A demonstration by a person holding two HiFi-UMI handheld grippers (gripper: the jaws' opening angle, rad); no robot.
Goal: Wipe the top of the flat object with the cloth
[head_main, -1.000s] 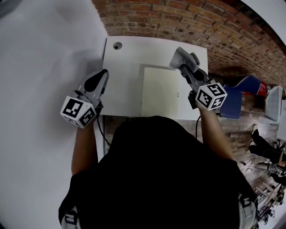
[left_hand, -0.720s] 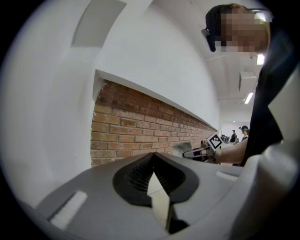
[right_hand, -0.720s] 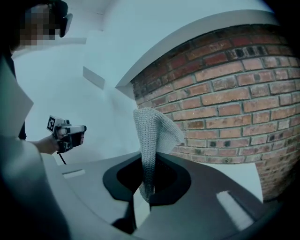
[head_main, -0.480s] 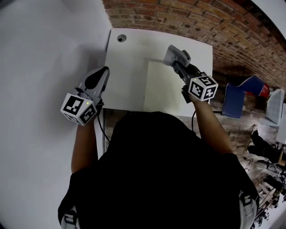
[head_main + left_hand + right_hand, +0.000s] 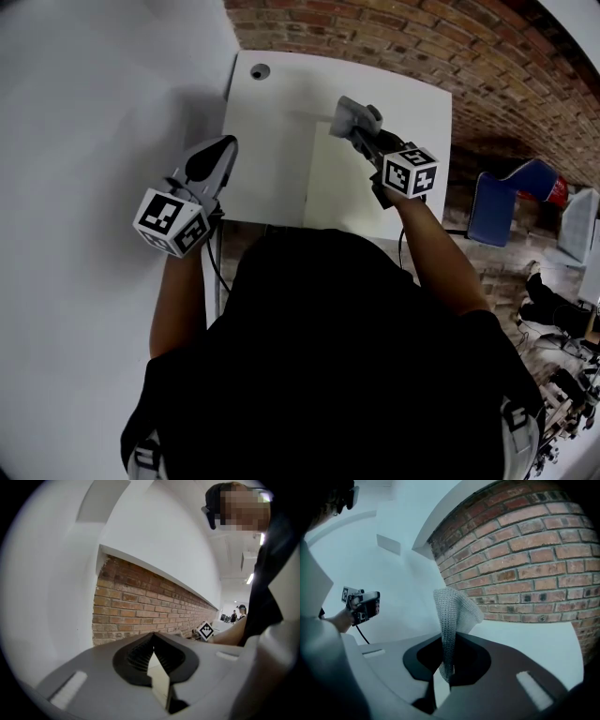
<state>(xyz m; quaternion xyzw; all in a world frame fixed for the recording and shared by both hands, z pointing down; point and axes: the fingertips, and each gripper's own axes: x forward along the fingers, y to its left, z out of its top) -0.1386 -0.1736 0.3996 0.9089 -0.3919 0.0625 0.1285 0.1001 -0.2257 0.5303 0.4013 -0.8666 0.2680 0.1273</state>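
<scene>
Head view: the right gripper holds the grey cloth at the far-left corner of the flat object (pale, on the white table), possibly touching it.

Left gripper view: the left gripper has its jaws together, with nothing between them.

Right gripper view: jaws clamped on the cloth.

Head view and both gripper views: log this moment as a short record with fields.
right gripper: shut on the cloth
left gripper: shut, nothing between its jaws, by the left edge of the white table
cloth position: over the far left corner of the flat object
cloth touching flat object: cannot tell
flat object: lies flat on the white table
backdrop: brick wall
</scene>
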